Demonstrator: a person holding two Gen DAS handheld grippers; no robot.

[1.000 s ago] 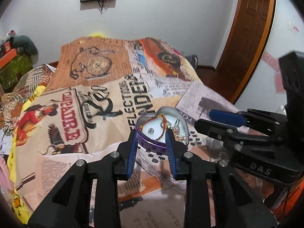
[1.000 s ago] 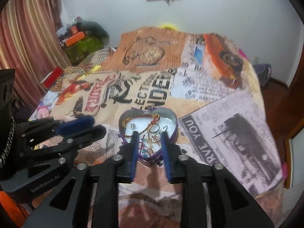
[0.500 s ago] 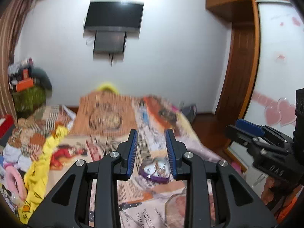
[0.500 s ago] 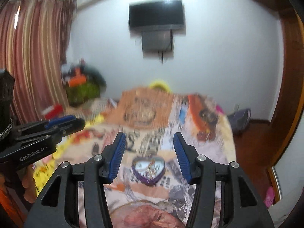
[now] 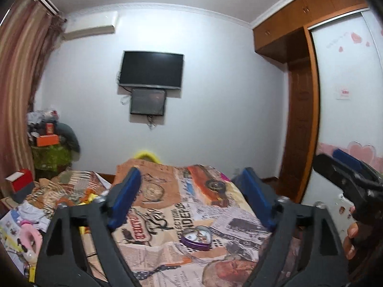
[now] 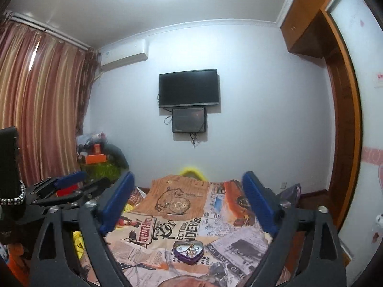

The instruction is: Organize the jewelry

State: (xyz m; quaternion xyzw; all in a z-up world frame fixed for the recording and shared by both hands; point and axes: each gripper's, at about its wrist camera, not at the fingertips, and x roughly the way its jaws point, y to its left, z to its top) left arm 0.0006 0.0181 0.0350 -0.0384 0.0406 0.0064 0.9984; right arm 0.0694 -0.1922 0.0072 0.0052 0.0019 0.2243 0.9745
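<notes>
The bed (image 6: pixel 241 246) fills the lower part of both views, and its printed cover is rumpled and soft, so anything you set down or press on it can tip or sink (the folds near your left hand-held gripper (image 5: pixel 195 198) look the deepest). Both tools are raised well above the bed: the left one stands wide, holding nothing, and your right hand-held gripper (image 6: pixel 189 198) is spread just as wide and also empty. The heart-shaped tin (image 6: pixel 188 249) lies open on the cover, below and ahead of both, between the fingers in each view and well apart from them. If you come down fast from this height, one finger may catch the tin's rim and flip it, spilling the jewelry (image 6: pixel 190 246) into the cover's busy print. The pieces inside look small and tangled, so a wide grab could drag several out together.
</notes>
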